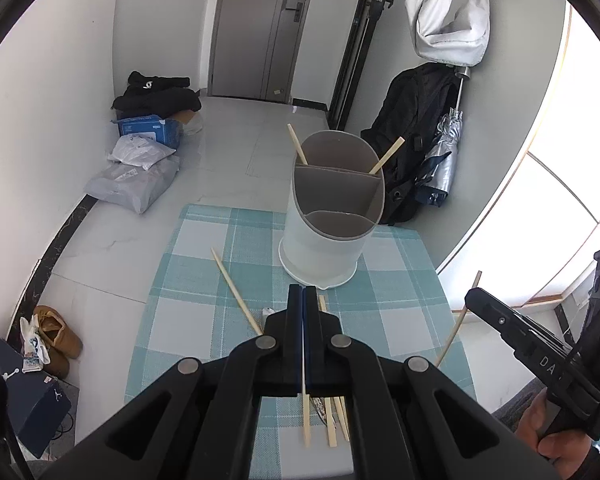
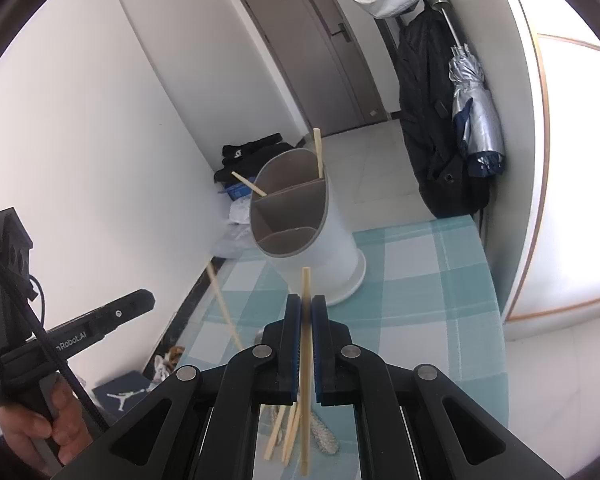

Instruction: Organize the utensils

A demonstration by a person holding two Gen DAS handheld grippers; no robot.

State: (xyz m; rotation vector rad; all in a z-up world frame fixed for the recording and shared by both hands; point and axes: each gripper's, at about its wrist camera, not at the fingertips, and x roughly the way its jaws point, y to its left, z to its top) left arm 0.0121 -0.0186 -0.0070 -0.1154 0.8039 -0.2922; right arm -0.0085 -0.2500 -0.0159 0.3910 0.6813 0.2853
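Observation:
A white utensil holder (image 1: 324,248) (image 2: 332,256) with grey dividers stands upright at the far end of the checked mat (image 1: 204,280). Two chopsticks (image 1: 298,146) lean in its rear compartment. My right gripper (image 2: 306,296) is shut on one chopstick (image 2: 306,320), which pokes out past the fingertips toward the holder. In the left wrist view that gripper (image 1: 470,294) hangs off the mat's right side. My left gripper (image 1: 304,288) (image 2: 150,298) is shut, and nothing sticks out past its tips. One loose chopstick (image 1: 236,292) rests to the left. Several more chopsticks (image 1: 336,420) (image 2: 288,428) lie under the grippers.
A patterned utensil (image 2: 324,428) lies among the loose chopsticks. The small table drops off to the floor on all sides. Bags and a blue box (image 1: 148,128) sit by the left wall, shoes (image 1: 56,332) below. A black backpack (image 1: 416,128) and a folded umbrella (image 2: 476,120) stand at the right.

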